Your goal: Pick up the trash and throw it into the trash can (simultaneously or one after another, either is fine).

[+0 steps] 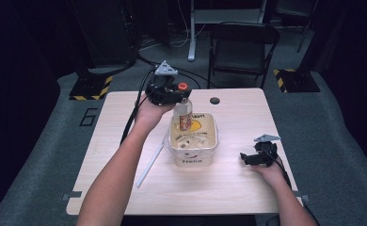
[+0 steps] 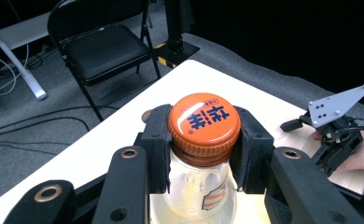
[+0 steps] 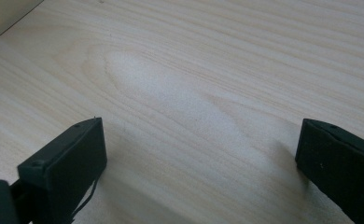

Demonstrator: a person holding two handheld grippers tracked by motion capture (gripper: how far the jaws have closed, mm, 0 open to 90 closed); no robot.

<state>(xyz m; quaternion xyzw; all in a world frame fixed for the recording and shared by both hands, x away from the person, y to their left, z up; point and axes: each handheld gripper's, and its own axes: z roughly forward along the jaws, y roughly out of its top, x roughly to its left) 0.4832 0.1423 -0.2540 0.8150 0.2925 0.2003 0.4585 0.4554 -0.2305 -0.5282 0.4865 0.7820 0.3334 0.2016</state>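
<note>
From the high view, the left claw (image 1: 178,96) has its jaws clamped on the neck of a clear bottle (image 1: 183,117), which hangs straight below the claw with its long axis upright. The bottle's base sits inside the square white tub (image 1: 205,153) directly under the claw. The right claw (image 1: 248,159) rests on the desk (image 1: 238,188), well apart to the tub's right, so the left hand is plainly the nearer one.

In the left gripper view, both pads press just under the orange cap (image 2: 204,122), one on each side; the bottle's body (image 2: 199,191) drops away beneath the claw into the tub.

In the right gripper view, the jaws stand wide apart with nothing between them, just bare desk (image 3: 203,79). I judge the coming move is a straight descent.
</note>
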